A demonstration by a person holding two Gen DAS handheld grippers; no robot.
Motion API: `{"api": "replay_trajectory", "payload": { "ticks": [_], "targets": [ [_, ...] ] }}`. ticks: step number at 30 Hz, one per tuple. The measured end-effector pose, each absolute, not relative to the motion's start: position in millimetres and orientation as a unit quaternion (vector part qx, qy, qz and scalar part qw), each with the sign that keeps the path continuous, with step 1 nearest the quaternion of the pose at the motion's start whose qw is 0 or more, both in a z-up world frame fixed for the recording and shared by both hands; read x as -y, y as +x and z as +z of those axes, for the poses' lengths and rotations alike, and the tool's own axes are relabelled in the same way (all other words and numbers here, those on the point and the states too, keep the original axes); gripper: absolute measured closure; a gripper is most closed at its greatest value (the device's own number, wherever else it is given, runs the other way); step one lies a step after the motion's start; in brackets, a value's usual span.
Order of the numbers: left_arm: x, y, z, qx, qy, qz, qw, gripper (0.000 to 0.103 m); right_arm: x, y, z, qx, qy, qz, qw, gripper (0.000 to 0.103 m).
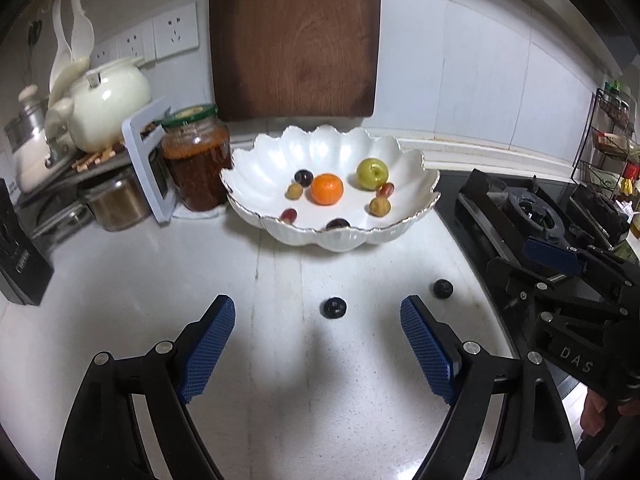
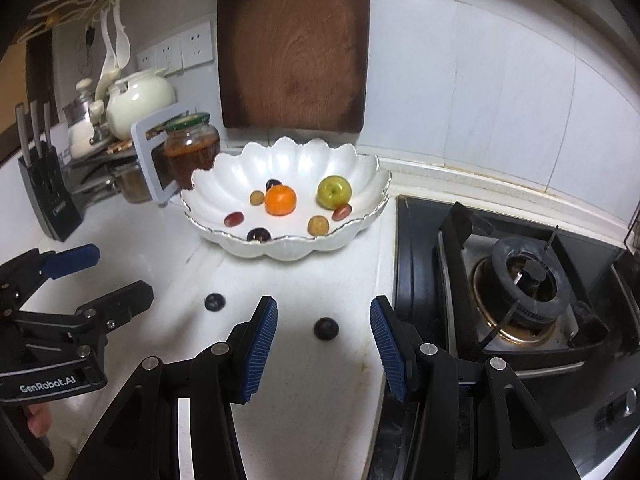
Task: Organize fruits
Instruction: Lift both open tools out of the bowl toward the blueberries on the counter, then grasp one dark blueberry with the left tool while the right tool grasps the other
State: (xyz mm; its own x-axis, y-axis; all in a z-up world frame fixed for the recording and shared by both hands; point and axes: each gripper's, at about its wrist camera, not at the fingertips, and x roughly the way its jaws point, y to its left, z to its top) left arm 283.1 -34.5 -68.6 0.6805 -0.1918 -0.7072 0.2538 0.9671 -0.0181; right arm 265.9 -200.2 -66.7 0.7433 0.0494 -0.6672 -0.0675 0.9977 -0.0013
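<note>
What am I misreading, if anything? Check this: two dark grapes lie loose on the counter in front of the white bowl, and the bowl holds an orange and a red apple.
The apple's colour is wrong. The apple in the white bowl is green, not red, as the right wrist view shows. The orange is there, and two dark grapes do lie loose on the counter.

Black linkage gripper [image 1: 317, 312] — ribbed blue pads, silver rivets, white "GenRobot.AI" lettering.

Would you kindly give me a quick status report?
Left gripper and right gripper open, empty. Two dark fruits on counter, one ahead of each; bowl beyond. Nothing in the way.
</note>
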Motion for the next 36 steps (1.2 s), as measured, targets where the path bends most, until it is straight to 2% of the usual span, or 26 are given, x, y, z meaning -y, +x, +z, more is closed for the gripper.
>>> {"api": "replay_trajectory", "payload": {
  "ticks": [7, 12, 25, 31, 36],
  "targets": [
    [38, 292, -87, -0.389, 0.045, -0.129, 0.911, 0.021, 202, 274, -84, -0.371, 0.005, 0.040, 0.928, 0.053],
    [40, 299, -100, -0.402, 0.043, -0.135, 0.905, 0.030, 203, 281, -96, -0.382, 0.011, 0.042, 0.923, 0.053],
    [47, 322, -128, -0.422, 0.048, -0.147, 0.893, 0.041, 210, 296, -128, -0.415, 0.033, 0.034, 0.908, 0.054],
    [52, 330, -137, -0.425, 0.051, -0.151, 0.891, 0.046, 213, 304, -135, -0.419, 0.042, 0.031, 0.906, 0.059],
    [56, 337, -142, -0.432, 0.049, -0.154, 0.887, 0.055, 214, 309, -139, -0.421, 0.047, 0.034, 0.905, 0.063]
  ]
}}
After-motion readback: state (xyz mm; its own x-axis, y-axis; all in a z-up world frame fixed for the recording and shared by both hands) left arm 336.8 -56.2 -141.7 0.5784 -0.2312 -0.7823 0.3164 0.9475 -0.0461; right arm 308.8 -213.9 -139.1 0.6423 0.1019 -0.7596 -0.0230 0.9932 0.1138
